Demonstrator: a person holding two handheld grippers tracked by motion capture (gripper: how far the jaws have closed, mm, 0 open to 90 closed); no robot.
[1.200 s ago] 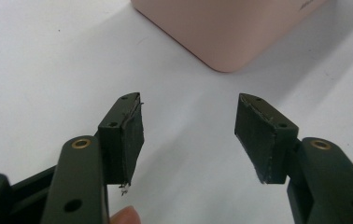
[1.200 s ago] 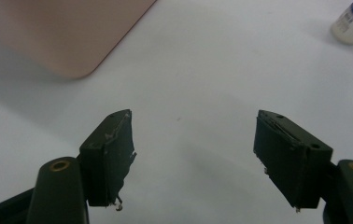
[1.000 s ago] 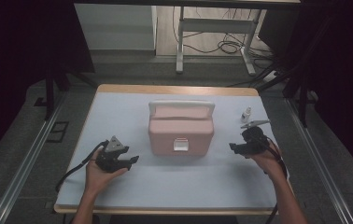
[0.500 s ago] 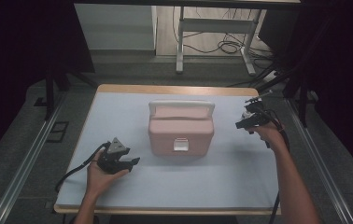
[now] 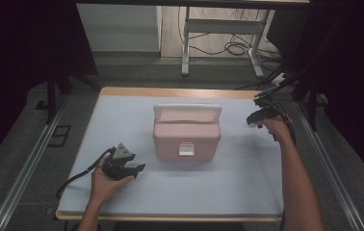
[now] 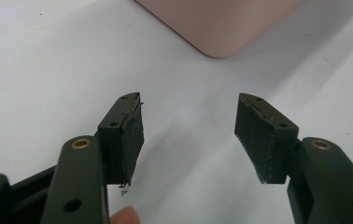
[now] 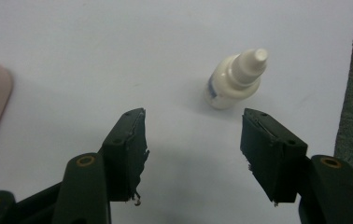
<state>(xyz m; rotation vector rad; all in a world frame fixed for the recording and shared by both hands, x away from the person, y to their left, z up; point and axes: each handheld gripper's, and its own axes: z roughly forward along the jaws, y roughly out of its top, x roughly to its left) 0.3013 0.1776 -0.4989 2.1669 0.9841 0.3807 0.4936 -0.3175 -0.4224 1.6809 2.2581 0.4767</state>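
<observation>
A pink case (image 5: 186, 132) with a white handle and a white front latch lies in the middle of the table. In the right gripper view a small white dropper bottle (image 7: 234, 80) stands upright on the mat, just beyond the tips of my right gripper (image 7: 193, 135). Its jaws have just been closing a little, and they stand open with nothing between them. In the high view the right gripper (image 5: 262, 109) is near the table's far right corner. My left gripper (image 5: 134, 169) rests open at the near left, its jaws (image 6: 191, 116) aimed at a corner of the case (image 6: 221, 23).
A pale mat covers the wooden table (image 5: 122, 115). The table's right edge (image 7: 352, 70) runs close beside the bottle, with grey floor and a metal rail past it. A cable (image 5: 76, 178) trails from the left gripper over the near left edge.
My right hand has carried its gripper from the case's right side away toward the far right corner. Left hand and case have not moved.
</observation>
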